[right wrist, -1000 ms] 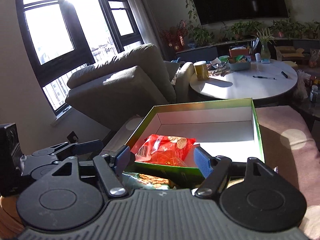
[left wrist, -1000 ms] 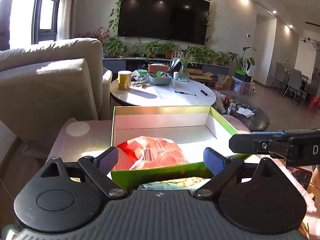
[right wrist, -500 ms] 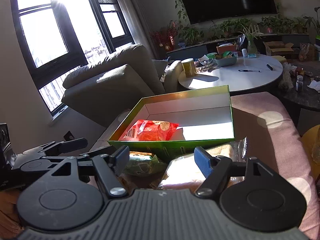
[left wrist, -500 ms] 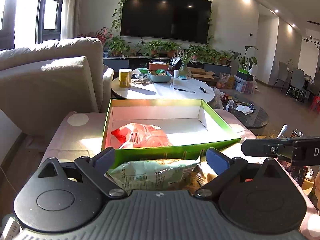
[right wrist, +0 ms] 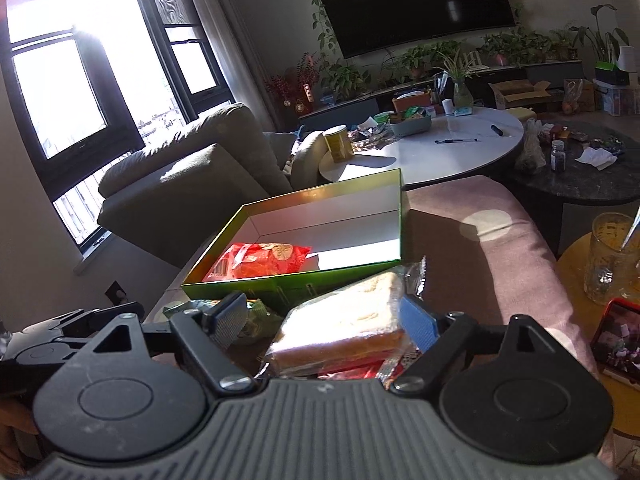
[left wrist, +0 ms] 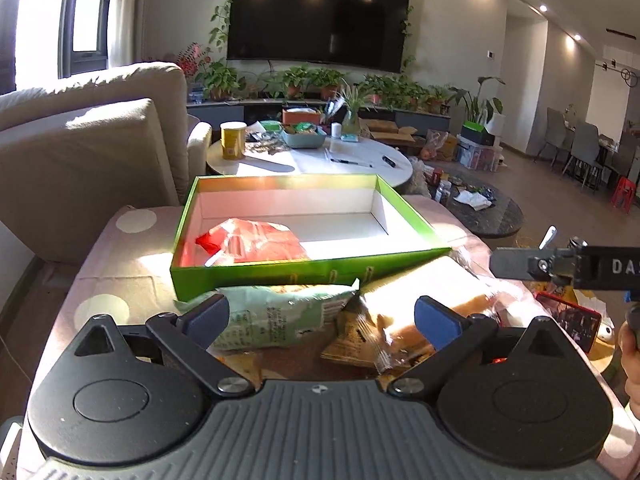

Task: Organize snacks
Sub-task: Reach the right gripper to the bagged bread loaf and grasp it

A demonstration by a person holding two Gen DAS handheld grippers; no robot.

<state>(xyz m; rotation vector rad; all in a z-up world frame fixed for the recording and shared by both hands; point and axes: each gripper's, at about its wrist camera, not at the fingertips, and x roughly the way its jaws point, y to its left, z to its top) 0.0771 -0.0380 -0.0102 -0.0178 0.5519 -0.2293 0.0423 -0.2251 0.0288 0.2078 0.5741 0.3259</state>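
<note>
Nearest in the left wrist view, the left gripper (left wrist: 322,316) has its jaws spread wide; they have just been opening further and grasp nothing, with the pale green snack bag (left wrist: 276,318) lying between and below them on the pink dotted cushion (left wrist: 120,264). Beside that bag sits the wrapped bread slice (left wrist: 436,300), its clear wrapper crinkled. Over in the right wrist view, the right gripper (right wrist: 322,318) hangs over the same wrapped bread slice (right wrist: 344,320); the blue right pad sits against the wrapper's edge, the left pad stands clear of it, so the jaws are released, not clenched. Just past both packets is the green box lid (left wrist: 256,276), shallow, white inside, with 1 red snack bag (left wrist: 252,242) lying in its near left corner. Further back stands the round white table (left wrist: 320,160) carrying a yellow can (left wrist: 233,141). On the far wall hangs the television (left wrist: 318,24).
</note>
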